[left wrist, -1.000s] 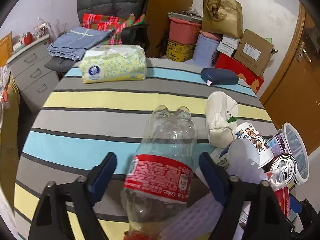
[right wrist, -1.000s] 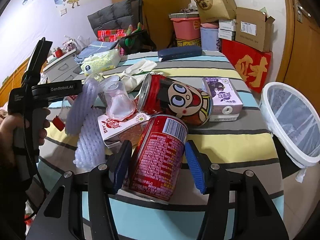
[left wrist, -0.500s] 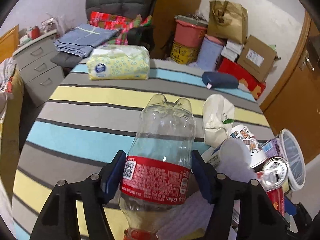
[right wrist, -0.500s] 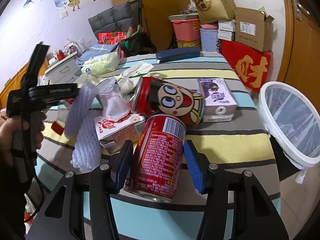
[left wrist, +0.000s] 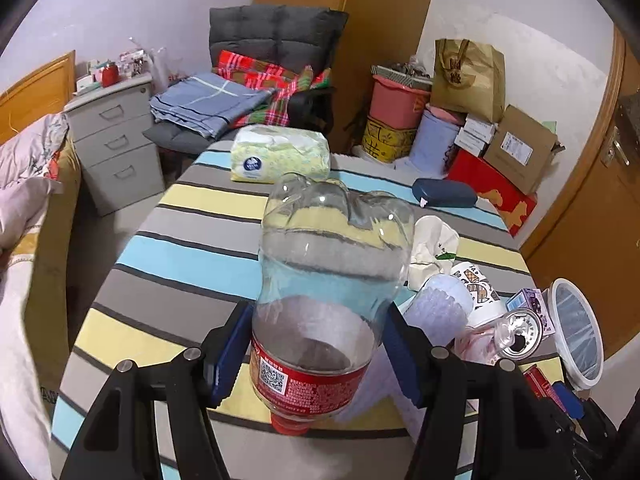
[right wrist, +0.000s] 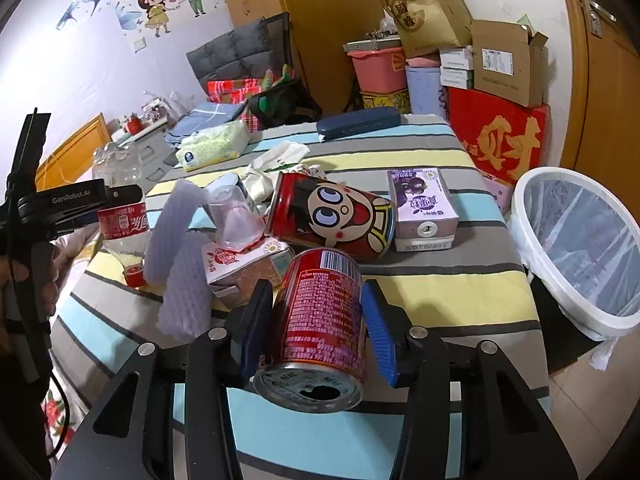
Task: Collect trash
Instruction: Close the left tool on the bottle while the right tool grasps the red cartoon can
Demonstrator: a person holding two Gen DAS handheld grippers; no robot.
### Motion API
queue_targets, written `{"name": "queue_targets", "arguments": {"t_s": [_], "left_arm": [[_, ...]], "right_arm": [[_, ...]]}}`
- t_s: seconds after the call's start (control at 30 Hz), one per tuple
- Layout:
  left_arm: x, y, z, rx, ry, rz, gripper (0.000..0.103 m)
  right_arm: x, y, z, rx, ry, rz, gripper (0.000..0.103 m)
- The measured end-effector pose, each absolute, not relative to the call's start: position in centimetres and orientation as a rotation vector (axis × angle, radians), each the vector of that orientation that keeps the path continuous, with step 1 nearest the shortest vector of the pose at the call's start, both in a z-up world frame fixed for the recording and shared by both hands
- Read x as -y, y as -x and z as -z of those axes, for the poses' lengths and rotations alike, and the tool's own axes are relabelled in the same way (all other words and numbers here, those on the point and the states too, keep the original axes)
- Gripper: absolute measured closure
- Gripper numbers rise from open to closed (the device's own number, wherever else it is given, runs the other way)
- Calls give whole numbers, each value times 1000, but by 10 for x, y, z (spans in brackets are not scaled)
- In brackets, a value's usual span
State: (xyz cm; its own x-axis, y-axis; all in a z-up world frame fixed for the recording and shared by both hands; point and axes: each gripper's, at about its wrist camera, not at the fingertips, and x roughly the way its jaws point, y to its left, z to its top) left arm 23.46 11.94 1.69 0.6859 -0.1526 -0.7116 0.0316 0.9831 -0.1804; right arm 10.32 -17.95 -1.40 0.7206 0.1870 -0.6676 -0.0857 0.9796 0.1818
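My left gripper point(left wrist: 316, 354) is shut on an empty clear plastic bottle point(left wrist: 328, 280) with a red label, held off the striped table, cap end toward me. The bottle also shows in the right wrist view point(right wrist: 120, 216) at the left. My right gripper point(right wrist: 316, 320) is shut on a red drink can point(right wrist: 320, 320), lifted a little above the table, its opened top toward the camera. The white bin point(right wrist: 576, 248) with a clear liner stands off the table's right edge; it also shows in the left wrist view point(left wrist: 576, 332).
On the striped table point(right wrist: 440, 292) lie a cartoon-face can point(right wrist: 332, 216), a purple drink carton point(right wrist: 422, 208), foam netting point(right wrist: 180, 272), a plastic cup point(right wrist: 236, 220), a small red-and-white box point(right wrist: 244, 264), a tissue pack point(left wrist: 280, 156) and a blue case point(left wrist: 444, 194). Boxes are stacked behind.
My left gripper closed on the bottle and lifted it, tilting it upward. My right gripper closed on the red can and raised it slightly.
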Motion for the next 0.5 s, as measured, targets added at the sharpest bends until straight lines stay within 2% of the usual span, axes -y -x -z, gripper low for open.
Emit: {"name": "queue_targets", "arguments": {"t_s": [0.2, 0.23, 0.27, 0.3, 0.47, 0.5], "left_arm": [[-118, -212, -30, -768, 166, 100, 39], [-117, -207, -34, -755, 162, 105, 39], [-115, -203, -37, -746, 158, 109, 39], [-115, -198, -40, -735, 160, 110, 39], [-112, -183, -45, -723, 167, 126, 39], [-113, -179, -46, -721, 173, 125, 39]], "right_arm": [[189, -98, 12, -736, -163, -167, 62], [191, -98, 12, -737, -170, -167, 72], [193, -96, 11, -728, -177, -172, 95], [194, -96, 11, -728, -176, -168, 99], [196, -100, 24, -809, -217, -228, 98], [196, -99, 24, -812, -228, -239, 93]]}}
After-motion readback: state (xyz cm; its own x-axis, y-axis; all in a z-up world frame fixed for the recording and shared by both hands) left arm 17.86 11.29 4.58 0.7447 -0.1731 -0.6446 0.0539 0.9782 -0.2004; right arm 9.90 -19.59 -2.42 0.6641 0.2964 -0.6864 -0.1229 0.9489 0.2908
